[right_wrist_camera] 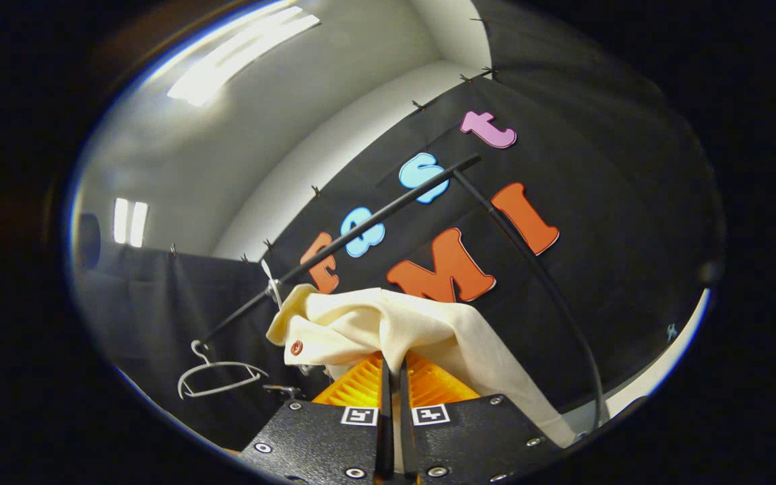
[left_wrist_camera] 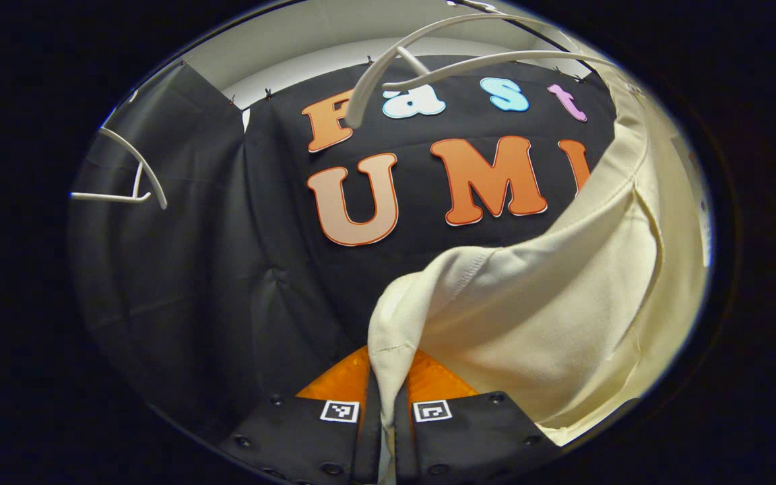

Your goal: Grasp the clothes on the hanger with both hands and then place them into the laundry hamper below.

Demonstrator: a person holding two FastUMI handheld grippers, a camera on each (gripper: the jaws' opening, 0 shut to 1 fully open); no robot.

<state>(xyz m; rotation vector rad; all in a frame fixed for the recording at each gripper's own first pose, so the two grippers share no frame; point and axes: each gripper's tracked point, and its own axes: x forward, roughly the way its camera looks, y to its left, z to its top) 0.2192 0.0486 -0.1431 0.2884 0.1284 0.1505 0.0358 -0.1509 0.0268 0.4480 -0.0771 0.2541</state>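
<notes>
Cream shirt (left_wrist_camera: 550, 296) up at rail height, pinched at two separate spots, so stretched between both claws rather than hanging free. In the left gripper view: left gripper (left_wrist_camera: 386, 404) closed narrow on a hemmed fold, cloth running down into the slit between the fingers; rest of the garment sweeping up to the right toward the white hanger (left_wrist_camera: 428, 50), apparently draped on it there, though the contact itself hard to make out. In the right gripper view: right gripper (right_wrist_camera: 393, 397) likewise clamped tight on a bunched ridge of cloth, collar and a reddish button (right_wrist_camera: 296, 347) off to the left, loose tail falling right. Two-point hold probably meant to lift the shoulders clear of the hanger evenly.

Farther out: black rail (right_wrist_camera: 361, 232) with its bent upright, an empty white hanger (right_wrist_camera: 216, 377) hooked low on it, another spare hanger (left_wrist_camera: 128, 178) at the left.

Hamper below, out of frame. Fingertips buried in fabric.
</notes>
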